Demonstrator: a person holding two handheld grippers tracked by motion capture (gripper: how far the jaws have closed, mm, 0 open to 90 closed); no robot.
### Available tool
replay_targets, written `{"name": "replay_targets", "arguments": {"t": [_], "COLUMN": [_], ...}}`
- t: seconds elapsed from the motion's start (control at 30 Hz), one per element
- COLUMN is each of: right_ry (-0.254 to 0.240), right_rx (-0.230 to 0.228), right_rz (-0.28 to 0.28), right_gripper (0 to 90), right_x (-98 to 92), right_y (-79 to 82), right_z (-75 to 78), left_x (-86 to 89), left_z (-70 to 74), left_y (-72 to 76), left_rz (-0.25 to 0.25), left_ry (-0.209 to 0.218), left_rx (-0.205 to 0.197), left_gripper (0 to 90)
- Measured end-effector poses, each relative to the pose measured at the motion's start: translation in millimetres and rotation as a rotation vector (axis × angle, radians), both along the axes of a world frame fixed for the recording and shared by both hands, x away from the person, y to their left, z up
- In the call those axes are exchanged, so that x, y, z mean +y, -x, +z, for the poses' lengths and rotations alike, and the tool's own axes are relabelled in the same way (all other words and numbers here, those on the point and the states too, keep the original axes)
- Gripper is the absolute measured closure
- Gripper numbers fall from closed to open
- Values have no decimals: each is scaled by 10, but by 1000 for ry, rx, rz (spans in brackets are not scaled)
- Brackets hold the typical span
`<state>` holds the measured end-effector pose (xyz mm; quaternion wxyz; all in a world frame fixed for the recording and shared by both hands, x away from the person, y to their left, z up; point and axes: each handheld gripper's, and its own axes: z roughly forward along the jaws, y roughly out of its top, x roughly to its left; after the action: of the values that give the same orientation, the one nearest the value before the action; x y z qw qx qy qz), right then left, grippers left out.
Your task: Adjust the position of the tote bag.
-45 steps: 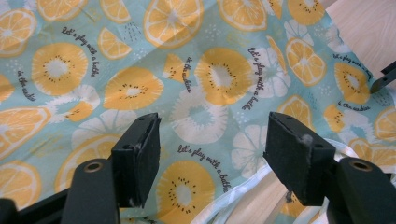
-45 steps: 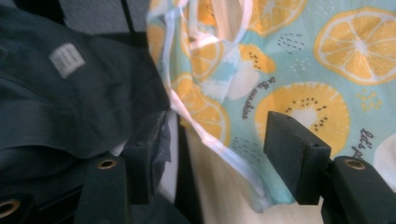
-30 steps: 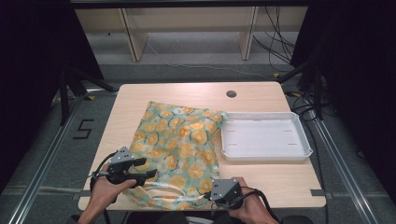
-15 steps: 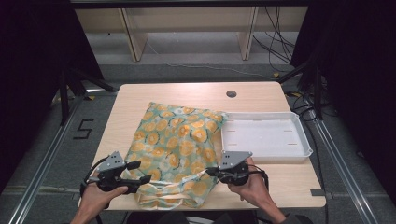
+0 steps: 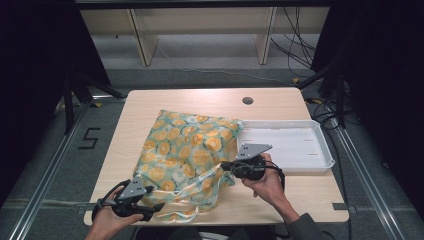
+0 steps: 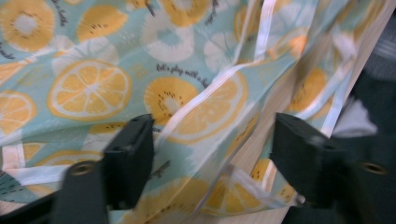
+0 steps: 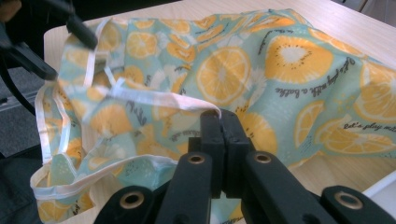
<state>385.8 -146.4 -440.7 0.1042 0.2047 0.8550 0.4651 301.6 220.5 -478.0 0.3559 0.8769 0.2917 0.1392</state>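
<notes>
A mint cloth bag (image 5: 190,145) printed with orange and kiwi slices lies on the wooden table (image 5: 200,100). My right gripper (image 5: 226,165) is at the bag's right edge, shut on its white ribbon strap (image 5: 207,175), which it holds taut and lifted. The right gripper view has the shut jaws (image 7: 219,116) pinching that strap (image 7: 159,99) above the bag (image 7: 289,70). My left gripper (image 5: 154,207) is at the bag's front left corner. Its jaws (image 6: 212,135) have just been closing and stand apart, with the bag's hem and ribbon (image 6: 210,100) between them, unpressed.
A white tray (image 5: 300,165) rests on the table just right of the bag, behind my right hand; its corner (image 7: 384,190) appears in the right gripper view. A round cable hole (image 5: 247,100) is near the table's far edge. The table's front edge lies close under both hands.
My right gripper has moved from the front edge up and away to the bag's right side, drawing the strap with it. The left gripper slid slightly toward the front edge.
</notes>
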Motion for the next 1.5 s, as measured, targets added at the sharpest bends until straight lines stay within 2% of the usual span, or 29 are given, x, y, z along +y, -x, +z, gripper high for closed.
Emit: {"name": "replay_targets", "arguments": {"t": [0.07, 0.1, 0.13, 0.17, 0.2, 0.23, 0.33, 0.37, 0.4, 0.53, 0.57, 0.6, 0.7, 0.73, 0.77, 0.87, 0.9, 0.93, 1.0, 1.07, 1.17, 1.2, 1.23, 1.27, 1.33, 1.37, 1.43, 1.47, 1.5], "right_ry": [-8, -11, -11, -8, -8, -4, -1, 3, -4, -6, 4, 4, 9, 9, 25, 37, 57, 57, 69, 70, 63, 63, 64, 64, 74, 74, 83, 83, 72], "right_rx": [-8, -17, -17, -19, -19, -7, -10, -14, -12, -5, 5, 5, 9, 9, 35, 37, 71, 71, 80, 84, 89, 89, 103, 103, 108, 110, 109, 109, 106], "right_rz": [-12, -3, -3, 1, 1, -7, -11, 5, -3, -5, -19, -19, -36, -36, -43, -39, -46, -46, -50, -47, -54, -54, -51, -51, -43, -43, -47, -47, -46], "right_gripper": [900, 900, 900, 900, 900, 900, 900, 900, 900, 900, 900, 900, 900, 900, 900, 900, 900, 900, 900, 900, 900, 900, 900, 900, 900, 900, 900, 900, 900], "right_x": [7, 6, 6, -1, -1, -16, -23, -26, -26, -44, -69, -69, -108, -108, -137, -140, -147, -147, -154, -165, -179, -179, -177, -177, -164, -155, -155, -155, -149], "right_y": [-12, -33, -33, -41, -41, -46, -55, -74, -77, -108, -130, -130, -192, -192, -216, -260, -260, -260, -284, -298, -292, -292, -288, -288, -287, -286, -286, -286, -287], "right_z": [0, 4, 4, 13, 13, 23, 26, 27, 23, 25, 34, 34, 11, 11, -2, -71, -83, -83, -153, -178, -179, -179, -176, -176, -179, -182, -177, -177, -181], "left_x": [-23, -4, -4, 3, 3, 21, 32, 50, 50, 117, 133, 133, 152, 152, 142, 127, 76, 76, 3, -7, 20, 30, 58, 58, 90, 118, 115, 115, 103], "left_z": [-1, 33, 33, 77, 77, 155, 232, 296, 296, 387, 371, 371, 251, 251, 172, 107, 37, 37, -36, -22, 58, 104, 200, 200, 295, 362, 390, 390, 390], "left_y": [-32, -88, -88, -131, -131, -179, -225, -294, -294, -528, -677, -677, -989, -989, -1107, -1207, -1258, -1258, -1241, -1199, -1115, -1056, -914, -914, -746, -580, -417, -417, -286], "left_rz": [1, -14, -14, -17, -17, -23, -14, 9, 9, 50, 78, 78, 115, 115, 139, 124, 115, 115, 131, 138, 134, 133, 136, 136, 144, 131, 117, 117, 106], "left_ry": [-9, -20, -20, -10, -10, -20, -5, 27, 27, 34, 27, 27, 11, 11, 15, -15, -25, -25, 4, 26, 44, 66, 96, 96, 128, 126, 139, 139, 133], "left_rx": [-16, -49, -49, -78, -78, -130, -149, -166, -166, -194, -187, -187, -167, -167, -131, -97, -61, -61, -14, 0, -14, -16, -38, -38, -68, -96, -98, -98, -115], "left_gripper": [632, 704, 774, 818, 852, 877, 892, 893, 894, 895, 895, 895, 895, 894, 893, 883, 873, 860, 800, 672, 541, 541, 479, 450, 416, 410, 407, 408, 412]}}
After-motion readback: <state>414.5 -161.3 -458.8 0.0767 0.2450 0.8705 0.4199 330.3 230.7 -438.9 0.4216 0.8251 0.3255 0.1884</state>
